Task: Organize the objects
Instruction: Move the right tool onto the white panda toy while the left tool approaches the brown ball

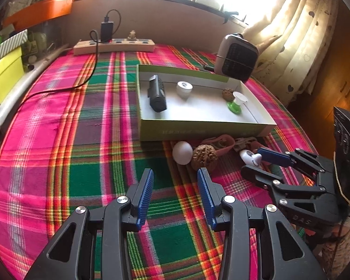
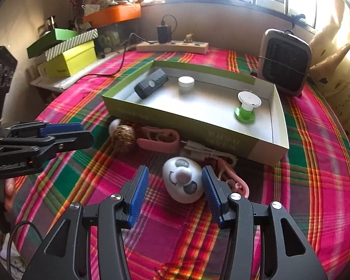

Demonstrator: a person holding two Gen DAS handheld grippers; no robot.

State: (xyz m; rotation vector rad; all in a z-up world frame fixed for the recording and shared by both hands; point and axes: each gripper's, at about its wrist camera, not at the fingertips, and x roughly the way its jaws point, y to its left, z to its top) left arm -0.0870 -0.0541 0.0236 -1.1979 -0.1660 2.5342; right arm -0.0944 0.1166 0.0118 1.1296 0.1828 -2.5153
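Note:
A white egg with a panda face (image 2: 183,182) lies on the plaid cloth between the fingers of my right gripper (image 2: 175,172). The right pad is close against the egg, the left pad stands clear, so the gripper is open. My left gripper (image 1: 175,175) is open and empty, just short of a white ball (image 1: 183,152) and a walnut (image 1: 204,156). In the left wrist view the right gripper (image 1: 262,163) reaches in from the right around the egg (image 1: 249,157). Behind stands a shallow green box (image 2: 175,121) holding a black device (image 2: 151,84), a white jar (image 2: 186,82) and a green spool (image 2: 246,107).
A pink clip (image 2: 158,140), a white cable (image 2: 198,151) and a pink cord (image 2: 235,184) lie in front of the box. A small heater (image 2: 284,63) stands at the back right, a power strip (image 2: 172,45) along the back wall, stacked boxes (image 2: 70,58) at the left.

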